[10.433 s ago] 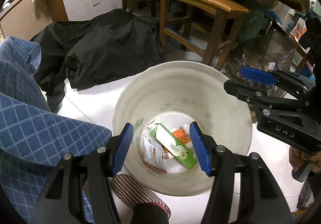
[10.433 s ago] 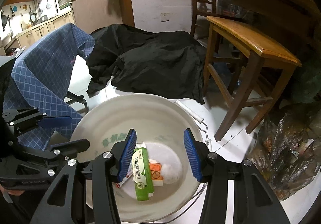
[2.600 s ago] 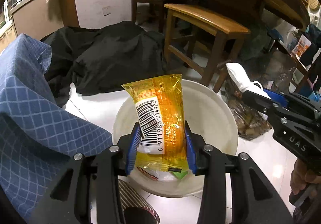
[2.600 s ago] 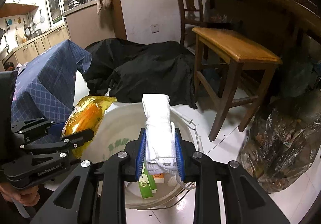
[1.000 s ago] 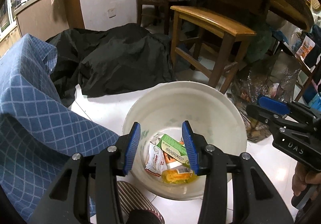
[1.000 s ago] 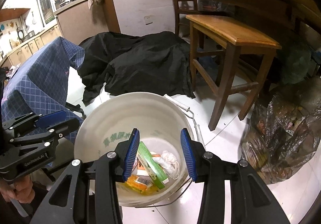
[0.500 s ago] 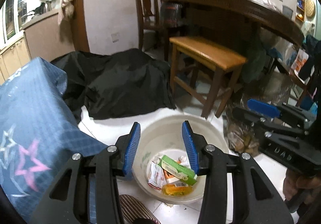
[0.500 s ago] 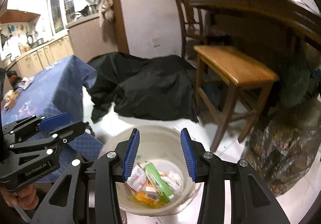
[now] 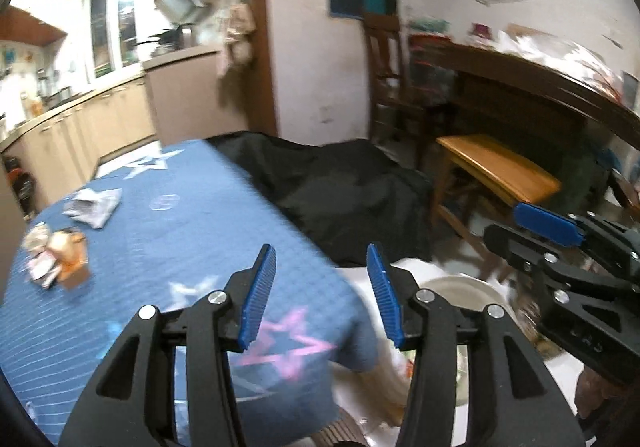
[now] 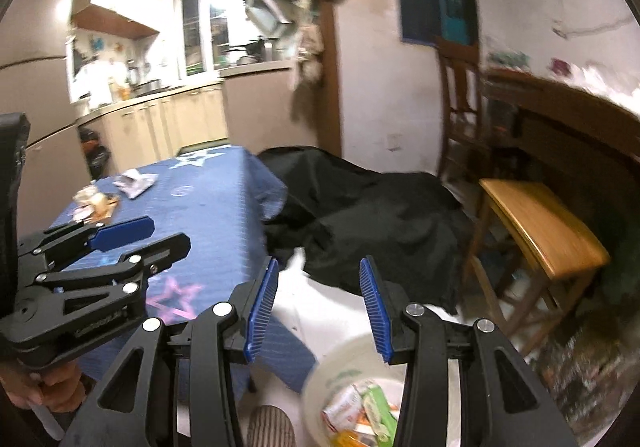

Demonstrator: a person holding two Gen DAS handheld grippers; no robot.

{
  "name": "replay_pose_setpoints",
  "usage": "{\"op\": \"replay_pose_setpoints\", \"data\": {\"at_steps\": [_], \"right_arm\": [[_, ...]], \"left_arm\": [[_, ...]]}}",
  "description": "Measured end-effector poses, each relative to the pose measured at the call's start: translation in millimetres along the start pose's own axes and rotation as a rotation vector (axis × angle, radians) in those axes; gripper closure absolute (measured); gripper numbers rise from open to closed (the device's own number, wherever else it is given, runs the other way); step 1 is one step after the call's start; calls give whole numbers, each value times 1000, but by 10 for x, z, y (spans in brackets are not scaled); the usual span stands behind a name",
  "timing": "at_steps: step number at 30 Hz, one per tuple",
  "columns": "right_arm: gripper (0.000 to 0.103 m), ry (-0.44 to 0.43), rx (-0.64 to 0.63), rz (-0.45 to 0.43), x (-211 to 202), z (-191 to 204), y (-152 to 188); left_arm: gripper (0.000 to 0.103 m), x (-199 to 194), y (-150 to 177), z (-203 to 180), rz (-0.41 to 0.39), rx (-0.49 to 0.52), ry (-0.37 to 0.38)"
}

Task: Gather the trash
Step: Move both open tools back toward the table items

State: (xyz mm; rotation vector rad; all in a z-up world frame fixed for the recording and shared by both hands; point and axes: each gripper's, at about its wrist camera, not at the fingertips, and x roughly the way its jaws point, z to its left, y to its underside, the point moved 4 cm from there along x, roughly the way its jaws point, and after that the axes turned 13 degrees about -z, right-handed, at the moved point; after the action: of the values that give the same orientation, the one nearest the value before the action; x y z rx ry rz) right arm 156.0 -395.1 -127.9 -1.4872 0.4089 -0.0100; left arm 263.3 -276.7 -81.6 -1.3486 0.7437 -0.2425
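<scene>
Trash – crumpled wrappers (image 9: 60, 255) and torn foil packet (image 9: 93, 207), far end of blue star-print tablecloth (image 9: 192, 231). White bucket (image 10: 356, 367) on floor beside, holding collected packets. Left gripper (image 9: 320, 291) empty, jaws opening; right gripper (image 10: 316, 303) parted, empty – apparently freed for the next pickup.

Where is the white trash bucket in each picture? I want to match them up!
Left wrist view: the white bucket sits low on the right, mostly hidden behind the left gripper.
Right wrist view: the bucket is at the bottom, right of middle, with wrappers showing inside.
Shared landmark: the blue star tablecloth lies left of the bucket in both.
</scene>
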Motion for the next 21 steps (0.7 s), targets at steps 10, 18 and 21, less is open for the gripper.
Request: {"op": "replay_pose_setpoints", "data": {"at_steps": [10,18,21], "right_arm": [[59,-178,-97,19,426,1290,-347],[60,-296,-134,78,864,2171,-394],[59,-317,-140,98,1012,2364,-375]], "left_arm": [[54,-293,-25,1147,-32,-77,-216],[54,-446,123,1813,-28,-110,-347],[53,-489,201,2027,-19,-128,-380]]}}
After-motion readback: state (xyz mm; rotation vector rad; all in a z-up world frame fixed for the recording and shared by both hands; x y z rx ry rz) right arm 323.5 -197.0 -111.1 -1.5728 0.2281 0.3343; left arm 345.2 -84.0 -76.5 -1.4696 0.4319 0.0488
